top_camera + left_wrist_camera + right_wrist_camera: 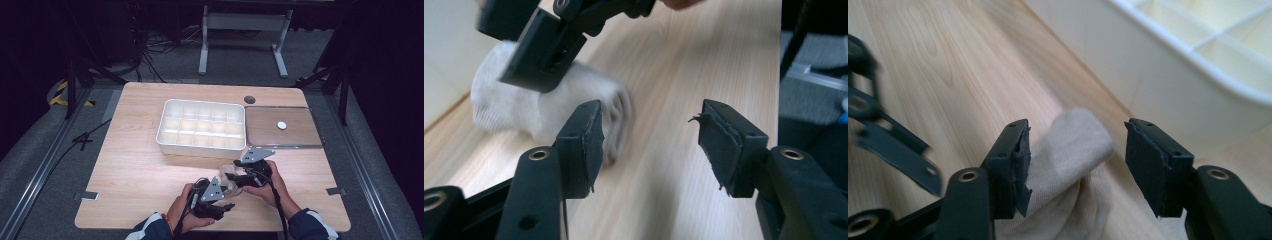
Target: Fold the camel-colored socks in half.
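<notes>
Black grippers — grey triangular plates, trailing cables; navy sleeves.

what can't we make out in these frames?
- High view: the sock is mostly hidden behind the left gripper and right gripper.
- Left gripper view: sock blurred, partly covered by the right gripper.
- Right gripper view: organizer tray cut off by the edges.
- High view: white disc on the lid too small to identify.

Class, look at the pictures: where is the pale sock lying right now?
In the high view the pale sock lies on the wooden table, near its front edge, between the left tool and right tool, just in front of the white divided tray.
</notes>
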`<state>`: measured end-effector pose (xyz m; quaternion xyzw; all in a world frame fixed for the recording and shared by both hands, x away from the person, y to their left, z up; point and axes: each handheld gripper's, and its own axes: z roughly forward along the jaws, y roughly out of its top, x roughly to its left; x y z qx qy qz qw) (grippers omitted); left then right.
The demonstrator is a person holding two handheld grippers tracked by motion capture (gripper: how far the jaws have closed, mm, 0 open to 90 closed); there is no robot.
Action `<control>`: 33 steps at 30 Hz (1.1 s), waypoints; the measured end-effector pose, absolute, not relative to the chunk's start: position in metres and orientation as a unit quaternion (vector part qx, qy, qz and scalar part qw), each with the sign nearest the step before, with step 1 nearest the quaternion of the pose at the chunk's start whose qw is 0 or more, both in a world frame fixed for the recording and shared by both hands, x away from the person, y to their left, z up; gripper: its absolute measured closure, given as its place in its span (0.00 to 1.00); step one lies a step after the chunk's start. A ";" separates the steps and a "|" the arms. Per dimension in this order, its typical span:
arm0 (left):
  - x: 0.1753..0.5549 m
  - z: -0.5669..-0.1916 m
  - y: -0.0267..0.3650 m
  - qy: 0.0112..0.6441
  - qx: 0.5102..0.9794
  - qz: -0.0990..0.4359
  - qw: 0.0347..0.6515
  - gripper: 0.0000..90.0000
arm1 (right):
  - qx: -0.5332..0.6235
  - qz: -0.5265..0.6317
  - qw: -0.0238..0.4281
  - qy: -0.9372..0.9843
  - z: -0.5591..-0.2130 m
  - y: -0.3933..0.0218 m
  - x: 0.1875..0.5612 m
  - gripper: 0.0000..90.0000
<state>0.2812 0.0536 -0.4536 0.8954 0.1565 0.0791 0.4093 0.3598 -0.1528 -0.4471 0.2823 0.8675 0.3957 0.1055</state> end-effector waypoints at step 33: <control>0.313 -0.473 0.205 0.302 0.879 0.135 0.342 0.27 | 0.268 0.402 -0.065 0.873 -0.467 -0.167 0.373 0.77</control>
